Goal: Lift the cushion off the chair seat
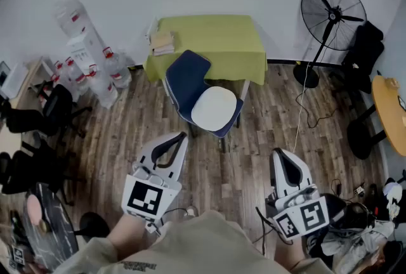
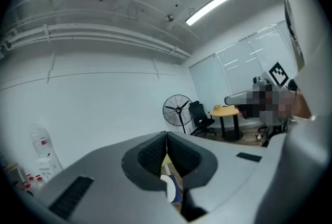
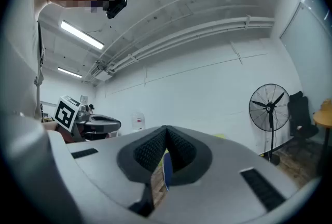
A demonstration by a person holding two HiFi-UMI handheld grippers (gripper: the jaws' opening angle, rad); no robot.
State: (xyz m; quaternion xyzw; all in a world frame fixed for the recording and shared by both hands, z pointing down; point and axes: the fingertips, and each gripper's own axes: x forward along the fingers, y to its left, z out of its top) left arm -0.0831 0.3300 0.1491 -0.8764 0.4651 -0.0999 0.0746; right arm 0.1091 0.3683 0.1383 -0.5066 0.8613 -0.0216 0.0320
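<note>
Cushion [image 1: 214, 108], pale and rounded, lies flat on the seat of the blue chair [image 1: 188, 78] and covers most of it up to the front edge. The chair stands on the wooden floor [image 1: 254, 158], just before the front edge of the table with the green cloth [image 1: 216, 38], its backrest turned toward the table's left front corner. A small stack of books [image 1: 162, 42] sits on that corner.

Both grippers hover over the floor on the near side of the chair, well apart from the cushion and from each other. The left gripper [image 1: 180, 137] has its jaws closed together with nothing between them, and its tip points toward the chair's front left leg. The right gripper [image 1: 278, 153] is likewise closed and empty, out to the right of the chair.

In the left gripper view a pale and blue sliver shows below the closed pads, probably the cushion and chair, though it is too small to be sure.

A standing fan [image 1: 331, 14] is at the far right wall, and water bottles [image 1: 104, 73] cluster at the far left.
</note>
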